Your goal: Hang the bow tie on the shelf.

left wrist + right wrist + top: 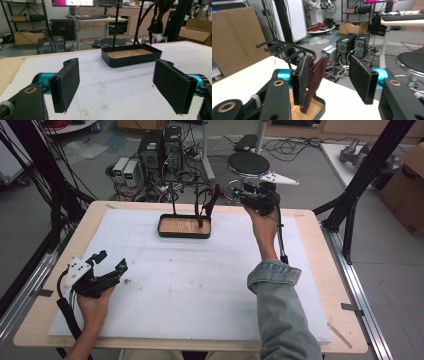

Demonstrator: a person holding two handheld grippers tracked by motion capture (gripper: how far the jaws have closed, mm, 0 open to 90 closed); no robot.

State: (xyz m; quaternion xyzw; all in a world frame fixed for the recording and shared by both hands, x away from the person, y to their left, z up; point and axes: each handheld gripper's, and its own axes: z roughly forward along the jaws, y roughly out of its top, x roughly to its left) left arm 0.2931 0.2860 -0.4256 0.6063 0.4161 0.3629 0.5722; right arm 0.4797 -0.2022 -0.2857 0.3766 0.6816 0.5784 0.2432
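Note:
A black rack with a wood-floored tray (pixel 184 233) stands at the far middle of the white foam sheet. A dark red strap (pixel 210 200) hangs from its upper pegs down toward the tray. My right gripper (pixel 231 190) is raised just right of the strap, open, with nothing held. In the right gripper view the strap (pixel 316 75) hangs just past the left pad (pixel 303 77), and the pegs (pixel 283 48) reach out to the left. My left gripper (pixel 111 261) rests open at the front left, pointing at the tray (pixel 131 59) from far away.
The foam sheet (pixel 200 285) covers most of the wooden table (pixel 327 285). Black frame posts (pixel 370 165) rise at the right, and cables hang at the left. Computers, a stool and cardboard boxes stand on the floor beyond the far edge.

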